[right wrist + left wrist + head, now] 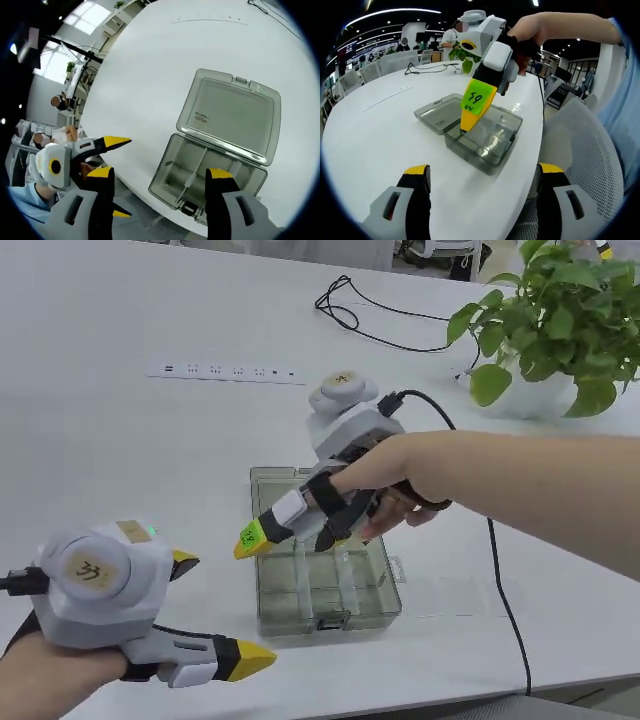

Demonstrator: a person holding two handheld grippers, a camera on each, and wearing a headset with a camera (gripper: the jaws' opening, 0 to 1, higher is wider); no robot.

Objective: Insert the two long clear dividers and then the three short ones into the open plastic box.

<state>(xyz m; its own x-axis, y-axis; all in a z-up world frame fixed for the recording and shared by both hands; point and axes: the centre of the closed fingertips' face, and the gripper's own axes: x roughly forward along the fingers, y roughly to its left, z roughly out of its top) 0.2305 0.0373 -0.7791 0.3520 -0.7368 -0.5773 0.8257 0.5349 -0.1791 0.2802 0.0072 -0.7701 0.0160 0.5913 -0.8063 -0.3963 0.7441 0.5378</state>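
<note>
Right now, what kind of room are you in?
Probably a big open-plan office: a long white table with a power strip and a potted plant, plus more desks and strip ceiling lights behind.

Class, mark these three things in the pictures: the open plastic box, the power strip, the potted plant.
open plastic box (287, 618), head view, front wall.
power strip (225, 371), head view, middle of its top.
potted plant (555, 310), head view, leaves.

The left gripper (215, 610) is held low at the near left, its fingers (250, 660) spread wide. The right gripper (290, 537) is carried on an outstretched forearm (520, 480) and tilted down-left, fingers apart.
</note>
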